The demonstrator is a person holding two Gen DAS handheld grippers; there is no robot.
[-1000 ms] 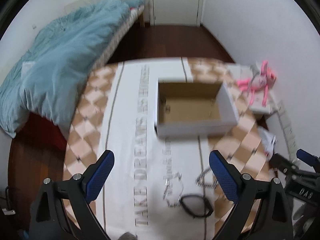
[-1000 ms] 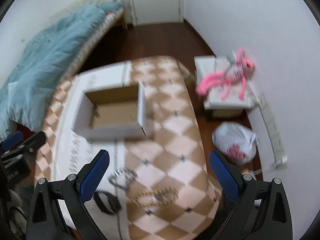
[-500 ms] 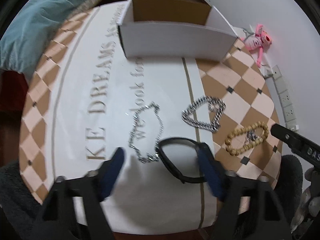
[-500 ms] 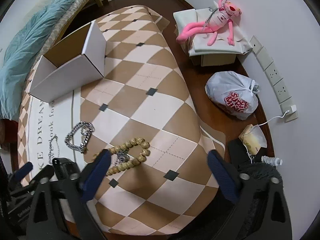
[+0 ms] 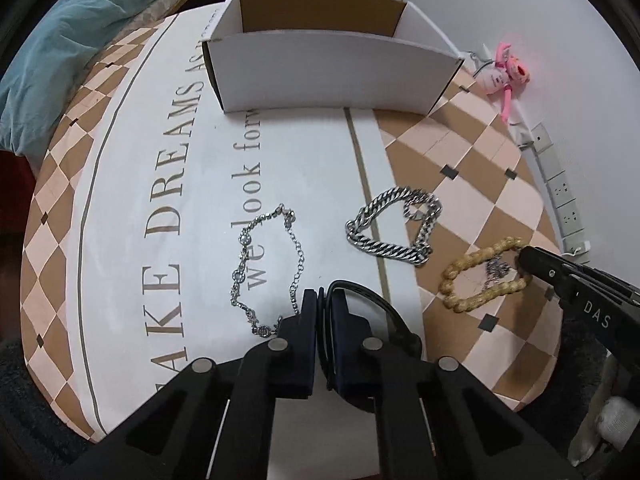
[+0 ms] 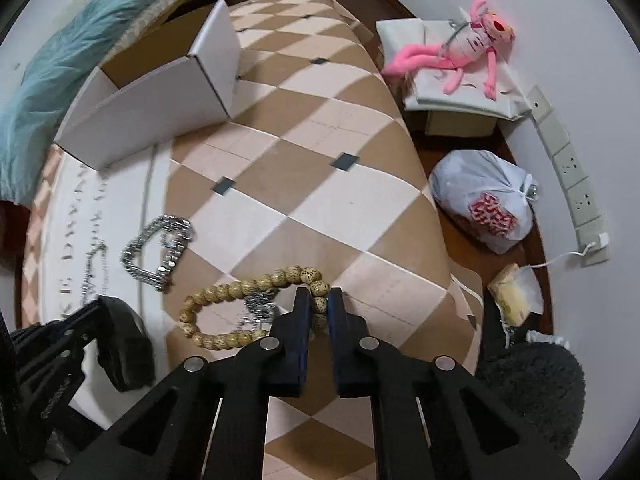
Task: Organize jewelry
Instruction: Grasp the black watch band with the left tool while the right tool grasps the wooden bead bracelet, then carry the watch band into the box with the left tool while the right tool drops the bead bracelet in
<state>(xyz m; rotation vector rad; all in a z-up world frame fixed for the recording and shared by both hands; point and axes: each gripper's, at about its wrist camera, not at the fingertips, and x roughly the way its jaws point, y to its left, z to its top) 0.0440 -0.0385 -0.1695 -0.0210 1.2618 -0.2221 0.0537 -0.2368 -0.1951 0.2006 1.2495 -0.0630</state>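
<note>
Wooden beads first: my right gripper pinches the bead bracelet at its right end, loop lying flat with its long axis across the checked tablecloth. My left gripper is clamped on the black band, flat on the white strip. Just beyond lie the thin silver chain and the chunky silver chain, apart from each other. Farther back stands the open white box; I can't tell what's inside.
</note>
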